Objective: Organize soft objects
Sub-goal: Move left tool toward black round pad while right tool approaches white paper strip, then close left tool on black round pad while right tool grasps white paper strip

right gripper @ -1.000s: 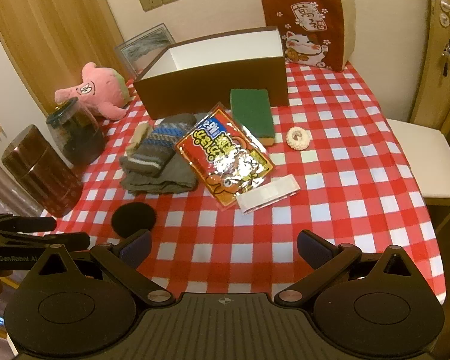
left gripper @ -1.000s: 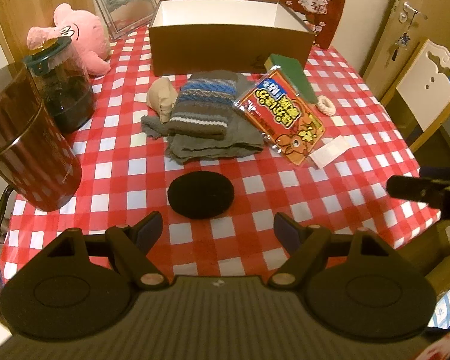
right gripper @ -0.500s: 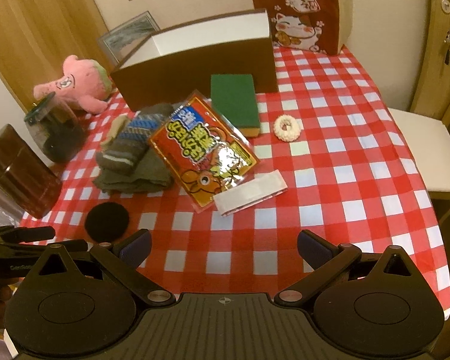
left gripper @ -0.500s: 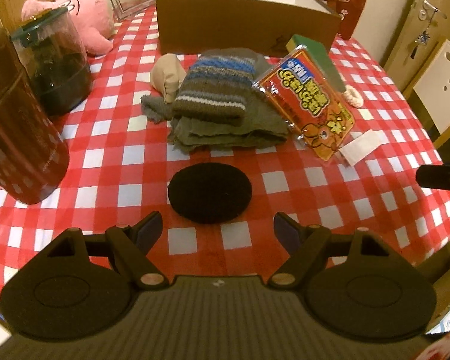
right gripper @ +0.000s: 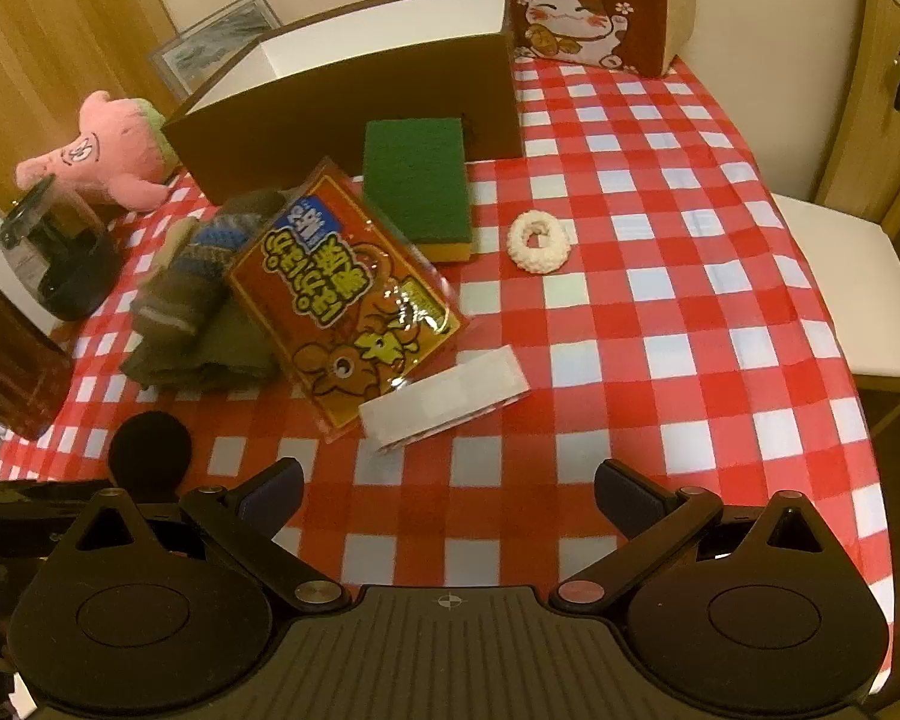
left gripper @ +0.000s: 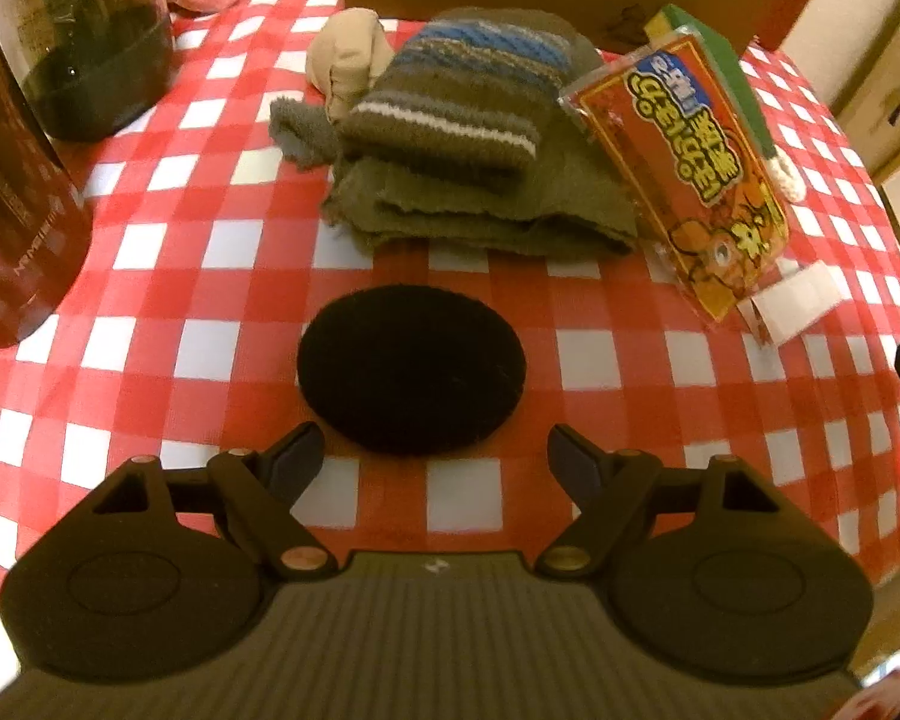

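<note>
Left gripper (left gripper: 435, 450) spread wide, nothing held, low over the red-and-white checked tablecloth (left gripper: 222, 252). Black round pad (left gripper: 411, 369) flat just ahead of the tips, between the finger lines, not touched. At 12 o'clock from the pad: folded grey-green cloth (left gripper: 486, 216) with a striped knit piece (left gripper: 468, 102) on top, a beige soft lump (left gripper: 345, 57) at their 11 o'clock. Bare cloth band between pad and pile. Dark brown canister (left gripper: 12, 228) at 9 o'clock and a glass jar (left gripper: 90, 48) at 10 o'clock crowd the left side. Red snack packet (left gripper: 684, 174) leans on the pile at 2 o'clock, with a white flat packet (left gripper: 795, 303) at its near end.

Right gripper (right gripper: 450, 489) also wide apart, empty, above the near table edge. Ahead at 12 o'clock the white packet and red packet; green sponge (right gripper: 417, 180) beyond, against the brown open box (right gripper: 354, 120). White knitted ring (right gripper: 537, 240) alone at 1 o'clock, open checks all round it. Whole right half of the table bare to its edge; a white chair seat (right gripper: 852, 288) past that edge. Pink plush (right gripper: 108, 150) at 10 o'clock beside the box, near the far-left edge. Lucky-cat cushion (right gripper: 582, 0) behind the box at the wall. Black pad sits at 9 o'clock, close to the near-left edge.
</note>
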Motion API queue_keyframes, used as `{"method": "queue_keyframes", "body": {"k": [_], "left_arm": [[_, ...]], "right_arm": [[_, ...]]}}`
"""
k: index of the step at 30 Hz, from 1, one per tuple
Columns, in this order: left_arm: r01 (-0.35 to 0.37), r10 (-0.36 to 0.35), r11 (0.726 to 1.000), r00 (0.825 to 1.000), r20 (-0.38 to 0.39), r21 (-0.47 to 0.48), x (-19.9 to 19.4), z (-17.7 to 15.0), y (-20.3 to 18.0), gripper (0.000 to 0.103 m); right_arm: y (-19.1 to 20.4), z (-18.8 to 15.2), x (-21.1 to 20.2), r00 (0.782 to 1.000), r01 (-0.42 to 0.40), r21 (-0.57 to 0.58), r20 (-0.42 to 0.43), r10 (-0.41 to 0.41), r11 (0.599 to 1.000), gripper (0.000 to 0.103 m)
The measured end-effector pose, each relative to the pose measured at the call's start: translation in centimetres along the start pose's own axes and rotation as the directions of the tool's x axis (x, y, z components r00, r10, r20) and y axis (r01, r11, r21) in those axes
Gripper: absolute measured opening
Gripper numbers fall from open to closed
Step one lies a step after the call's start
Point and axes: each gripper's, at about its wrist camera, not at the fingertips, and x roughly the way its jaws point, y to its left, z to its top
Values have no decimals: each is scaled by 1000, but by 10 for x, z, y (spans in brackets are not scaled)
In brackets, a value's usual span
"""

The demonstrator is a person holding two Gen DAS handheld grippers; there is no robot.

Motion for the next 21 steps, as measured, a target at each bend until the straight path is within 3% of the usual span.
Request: {"method": "queue_keyframes", "body": {"k": [9, 21], "left_arm": [[-59, 59, 996, 998, 2, -62, 11, 22, -6, 81], [-106, 109, 990, 994, 29, -93, 18, 32, -5, 79]], "right_arm": [[-9, 11, 20, 1000, -10, -22, -25, 10, 1000, 103], [-2, 13, 54, 999, -48, -182, 10, 51, 982, 103]]}}
